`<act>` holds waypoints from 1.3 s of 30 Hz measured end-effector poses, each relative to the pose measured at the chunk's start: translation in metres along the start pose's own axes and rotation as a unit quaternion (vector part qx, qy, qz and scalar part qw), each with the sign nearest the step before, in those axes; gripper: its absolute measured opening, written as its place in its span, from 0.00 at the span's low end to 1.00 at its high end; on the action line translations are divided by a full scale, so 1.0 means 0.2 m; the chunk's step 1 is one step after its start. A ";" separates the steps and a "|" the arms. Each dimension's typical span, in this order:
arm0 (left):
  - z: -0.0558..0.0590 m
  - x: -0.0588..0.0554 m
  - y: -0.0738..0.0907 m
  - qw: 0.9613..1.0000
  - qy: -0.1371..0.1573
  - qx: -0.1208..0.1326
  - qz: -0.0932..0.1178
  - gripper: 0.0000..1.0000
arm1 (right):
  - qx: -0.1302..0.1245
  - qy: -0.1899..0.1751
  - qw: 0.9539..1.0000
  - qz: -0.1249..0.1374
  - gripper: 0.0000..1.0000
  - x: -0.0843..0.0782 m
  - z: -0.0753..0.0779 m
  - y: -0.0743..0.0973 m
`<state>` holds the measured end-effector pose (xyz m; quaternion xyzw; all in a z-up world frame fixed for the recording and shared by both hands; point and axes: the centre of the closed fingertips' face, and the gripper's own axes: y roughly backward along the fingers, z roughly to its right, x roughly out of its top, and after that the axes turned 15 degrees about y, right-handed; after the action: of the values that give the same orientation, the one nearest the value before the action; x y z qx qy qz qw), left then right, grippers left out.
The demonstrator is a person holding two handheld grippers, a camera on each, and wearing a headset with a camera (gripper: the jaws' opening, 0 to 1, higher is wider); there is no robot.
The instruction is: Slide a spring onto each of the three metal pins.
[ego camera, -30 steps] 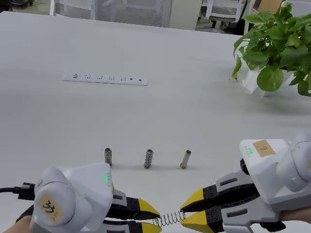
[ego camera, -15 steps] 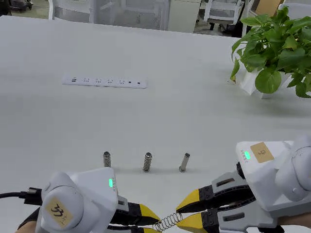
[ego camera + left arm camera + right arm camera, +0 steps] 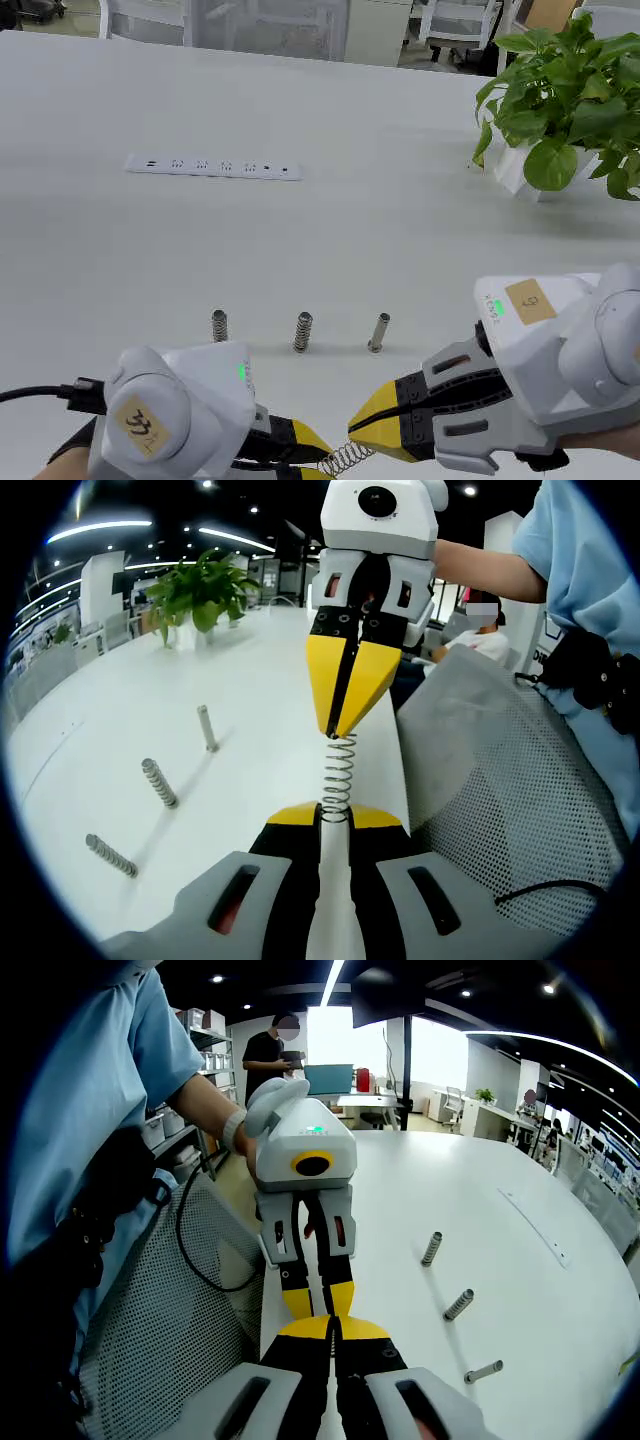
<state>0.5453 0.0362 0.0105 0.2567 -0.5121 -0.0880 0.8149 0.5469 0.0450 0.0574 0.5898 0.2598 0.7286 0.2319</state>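
- Yellow-tipped jaws of two white handheld grippers are meeting at the near edge of a white workbench [image 3: 400,230], with a small steel coil, the loose spring [image 3: 338,775], spanning the short gap between them.
- The left gripper [image 3: 335,815] is pinching one end of the loose spring, with its jaws drawn together on the wire.
- The right gripper [image 3: 340,730] is facing it tip to tip and clamping the other end, its jaws likewise closed on the coil.
- The loose spring is sitting close to the person, well apart from the pins. Whether it is touching the bench surface cannot be told.
- Three metal pins are standing in a row further out on the bench, each leaning slightly.
- The left pin [image 3: 220,325] and the middle pin [image 3: 304,332] are each wearing a spring already, showing as ribbed coils around them.
- The right pin [image 3: 379,332] is showing smooth bare metal.
- Judging from this, two of the three pins are finished. What is remaining is carrying the loose spring over to the right pin and sliding it down onto it.
- A white power strip [image 3: 213,166] is lying further back on the bench, and a leafy potted plant [image 3: 560,100] is standing at the far right.
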 end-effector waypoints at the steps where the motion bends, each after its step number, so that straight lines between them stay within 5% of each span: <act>1: 0.00 0.00 0.00 1.000 -0.001 0.000 0.003 0.06 | -0.002 0.000 1.000 0.000 0.00 0.00 0.00 0.00; 10: 0.00 0.01 -0.01 1.000 0.000 -0.001 0.006 0.06 | -0.002 -0.009 1.000 -0.003 0.00 -0.02 -0.01 0.03; 21: 0.00 0.03 -0.01 1.000 -0.005 0.000 0.008 0.06 | 0.018 -0.008 0.999 -0.026 0.26 -0.06 -0.04 0.05; 39: 0.03 0.07 -0.02 1.000 -0.013 -0.010 0.018 0.06 | 0.061 0.010 0.997 -0.053 0.21 -0.08 -0.05 0.05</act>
<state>0.5469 0.0243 0.0221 0.2378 -0.5266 -0.0822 0.8120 0.5405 0.0255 0.0499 0.5807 0.3371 0.7041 0.2313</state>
